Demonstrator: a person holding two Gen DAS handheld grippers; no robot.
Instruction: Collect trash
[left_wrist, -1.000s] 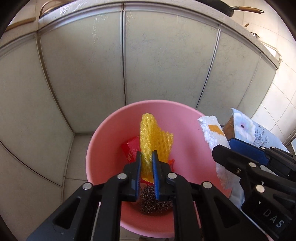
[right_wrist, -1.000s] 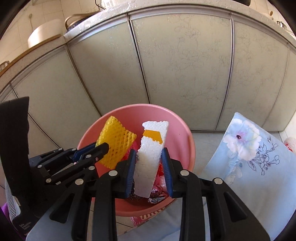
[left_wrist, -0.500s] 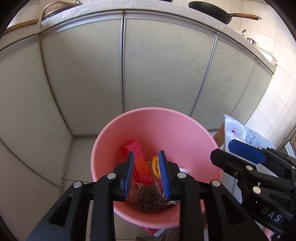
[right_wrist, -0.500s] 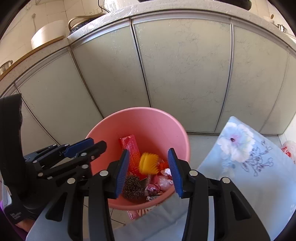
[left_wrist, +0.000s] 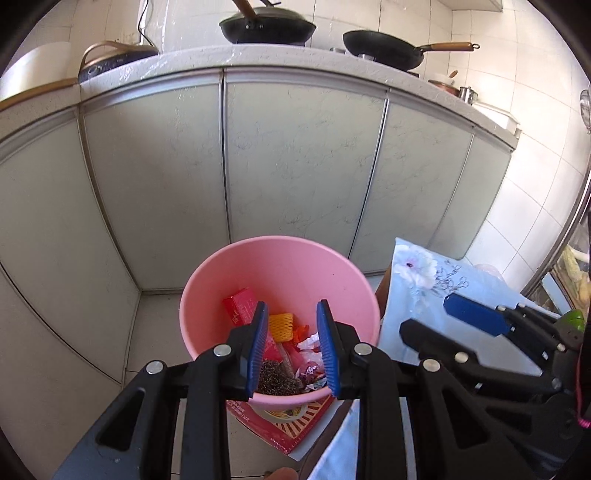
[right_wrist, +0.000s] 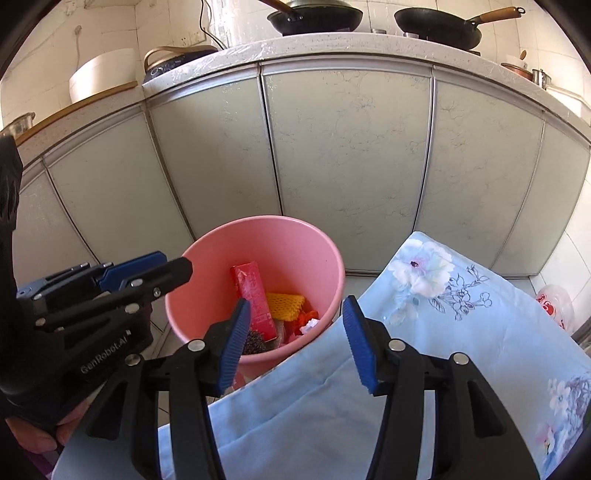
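A pink bucket (left_wrist: 280, 266) stands on the floor by the cabinets; it also shows in the right wrist view (right_wrist: 258, 240). Inside lie a red box (right_wrist: 253, 291), a yellow foam net (right_wrist: 284, 304), a steel scourer (left_wrist: 275, 376) and crumpled wrappers (left_wrist: 310, 354). My left gripper (left_wrist: 291, 343) is open and empty above the bucket's near rim. My right gripper (right_wrist: 295, 339) is open and empty, above the edge of the light blue floral tablecloth (right_wrist: 443, 332), just right of the bucket.
Grey-green cabinet doors (left_wrist: 295, 158) stand behind the bucket, with pans (left_wrist: 384, 44) on the counter above. A red printed card (left_wrist: 288, 424) lies under the bucket. The cloth-covered table (left_wrist: 436, 295) is to the right. A white bag (right_wrist: 554, 302) lies at far right.
The left gripper let go of the yellow foam net and the right let go of the white foam piece. Both opened and pulled up and back from the bucket.
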